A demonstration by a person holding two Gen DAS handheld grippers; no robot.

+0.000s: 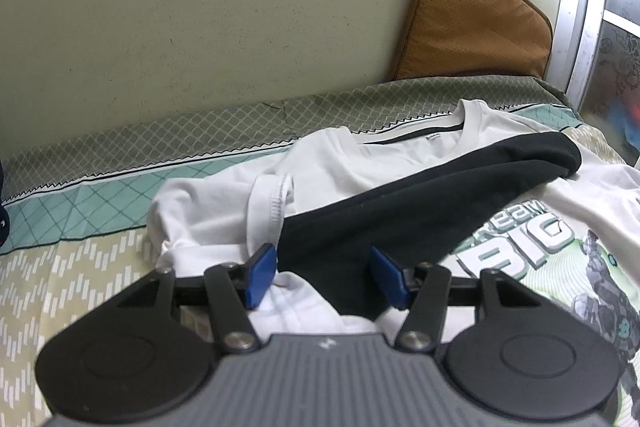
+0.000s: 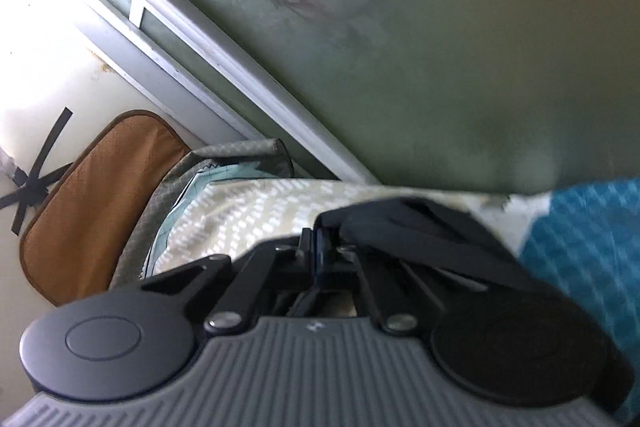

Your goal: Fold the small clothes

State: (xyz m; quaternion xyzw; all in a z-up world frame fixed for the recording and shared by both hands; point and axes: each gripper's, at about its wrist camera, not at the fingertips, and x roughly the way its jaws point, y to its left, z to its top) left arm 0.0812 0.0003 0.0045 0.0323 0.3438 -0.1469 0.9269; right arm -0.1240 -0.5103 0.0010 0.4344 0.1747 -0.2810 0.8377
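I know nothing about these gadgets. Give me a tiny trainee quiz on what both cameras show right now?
1. True or false: the left gripper has its jaws apart over the white T-shirt with black sleeves.
2. What do the right gripper's jaws pinch? A) black cloth B) cushion C) nothing
3. Fill in: the brown quilted cushion leans against the ___.

Key: 1 true. 2 A, the black fabric. 3 wall: the pale cream wall.
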